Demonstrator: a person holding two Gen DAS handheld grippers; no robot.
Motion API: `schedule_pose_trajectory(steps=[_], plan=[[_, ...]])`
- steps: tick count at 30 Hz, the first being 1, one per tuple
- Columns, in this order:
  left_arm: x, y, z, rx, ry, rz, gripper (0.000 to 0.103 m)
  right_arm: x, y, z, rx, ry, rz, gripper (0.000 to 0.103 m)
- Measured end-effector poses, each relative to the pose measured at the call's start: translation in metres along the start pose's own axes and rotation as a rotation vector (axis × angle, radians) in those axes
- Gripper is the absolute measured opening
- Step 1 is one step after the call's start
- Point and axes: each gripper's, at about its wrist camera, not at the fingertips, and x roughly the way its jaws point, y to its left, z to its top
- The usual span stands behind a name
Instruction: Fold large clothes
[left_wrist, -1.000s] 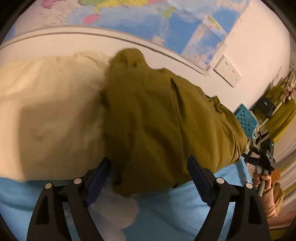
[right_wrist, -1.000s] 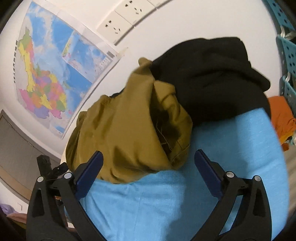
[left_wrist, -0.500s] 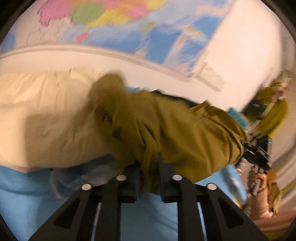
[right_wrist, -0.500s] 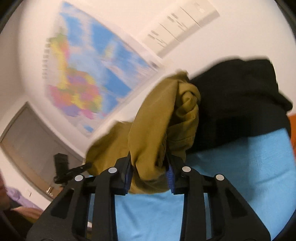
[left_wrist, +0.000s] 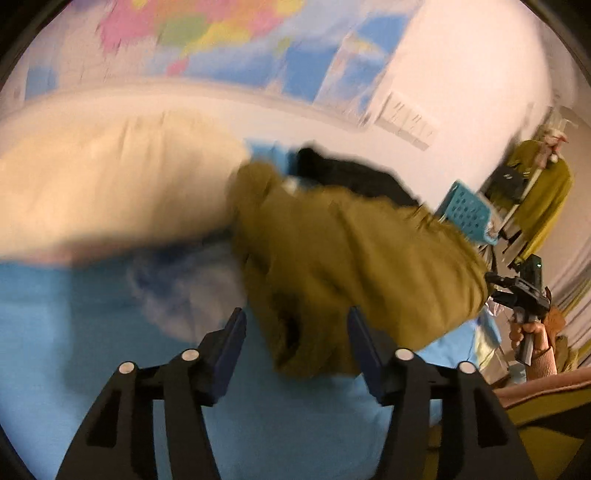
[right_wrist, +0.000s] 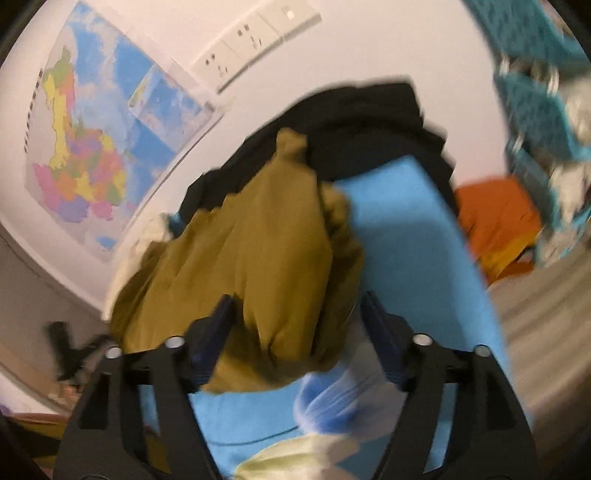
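One olive garment (left_wrist: 354, 266), soft matte cloth, bunched on blue sheet (left_wrist: 74, 332); long axis 10 to 4 o'clock in left view. Left gripper (left_wrist: 295, 339) jaws opening, cloth edge between, pads clear. Right gripper (right_wrist: 299, 325) jaws opening, cloth between, unpinched. One black garment (right_wrist: 369, 122) at 12 o'clock behind.

One olive garment (left_wrist: 354, 266) on the blue sheet (left_wrist: 74, 332). One black garment (right_wrist: 369, 125) behind it. One cream pillow (left_wrist: 110, 184) left of it. One wall map (right_wrist: 110, 140). One orange cloth (right_wrist: 495, 218). One row of wall sockets (right_wrist: 255, 40). Two grippers.
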Motion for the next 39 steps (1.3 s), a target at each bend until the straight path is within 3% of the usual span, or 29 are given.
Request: schedule_pose_trajectory(steps=[1, 2, 5, 9, 10, 11, 12, 13, 14, 15, 17, 22, 24, 28, 29, 30, 33, 39], plan=[[-0.003, -0.009, 0.006, 0.031, -0.022, 0.016, 0.08, -0.008, 0.004, 0.005, -0.022, -0.038, -0.029, 0.089], [-0.003, -0.019, 0.012, 0.073, -0.037, 0.04, 0.084, -0.013, 0.007, 0.009, -0.037, -0.062, -0.04, 0.091], [0.019, -0.039, 0.025, 0.146, -0.004, 0.067, 0.085, -0.01, 0.021, 0.026, -0.108, -0.094, -0.042, 0.091], [0.067, -0.048, 0.029, 0.182, 0.093, 0.133, 0.081, 0.027, 0.034, 0.043, -0.212, -0.037, -0.075, 0.083], [0.081, -0.047, 0.029, 0.186, 0.122, 0.164, 0.077, 0.038, 0.032, 0.043, -0.21, -0.016, -0.079, 0.081], [0.094, -0.043, 0.029, 0.181, 0.151, 0.181, 0.072, 0.053, 0.03, 0.047, -0.202, 0.022, -0.072, 0.069], [0.102, -0.041, 0.031, 0.171, 0.167, 0.188, 0.068, 0.061, 0.028, 0.048, -0.191, 0.043, -0.065, 0.05], [0.111, -0.034, 0.031, 0.146, 0.192, 0.202, 0.061, 0.068, 0.026, 0.05, -0.185, 0.062, -0.063, 0.042], [0.117, -0.028, 0.031, 0.117, 0.212, 0.194, 0.059, 0.074, 0.026, 0.052, -0.191, 0.074, -0.062, 0.02], [0.117, -0.023, 0.028, 0.102, 0.214, 0.19, 0.057, 0.077, 0.03, 0.055, -0.207, 0.071, -0.061, 0.007], [0.118, -0.021, 0.028, 0.098, 0.208, 0.205, 0.051, 0.074, 0.035, 0.064, -0.225, 0.043, -0.062, 0.006], [0.116, -0.018, 0.031, 0.063, 0.186, 0.245, 0.042, 0.05, 0.042, 0.101, -0.198, -0.149, -0.023, 0.004], [0.118, -0.016, 0.029, 0.041, 0.185, 0.24, 0.042, 0.067, 0.03, 0.104, -0.176, -0.109, -0.056, 0.004], [0.12, -0.024, 0.03, 0.068, 0.199, 0.274, 0.049, 0.117, -0.003, 0.089, -0.11, 0.083, -0.133, 0.008], [0.118, -0.025, 0.031, 0.075, 0.192, 0.277, 0.051, 0.119, -0.007, 0.086, -0.1, 0.096, -0.132, 0.012], [0.116, -0.025, 0.033, 0.07, 0.182, 0.275, 0.051, 0.116, -0.012, 0.086, -0.069, 0.089, -0.134, 0.024], [0.103, -0.028, 0.037, 0.072, 0.123, 0.256, 0.051, 0.089, -0.011, 0.089, -0.055, 0.015, -0.158, 0.041], [0.099, -0.043, 0.046, 0.131, 0.076, 0.288, 0.058, 0.043, 0.043, 0.093, -0.183, -0.152, -0.167, 0.062]])
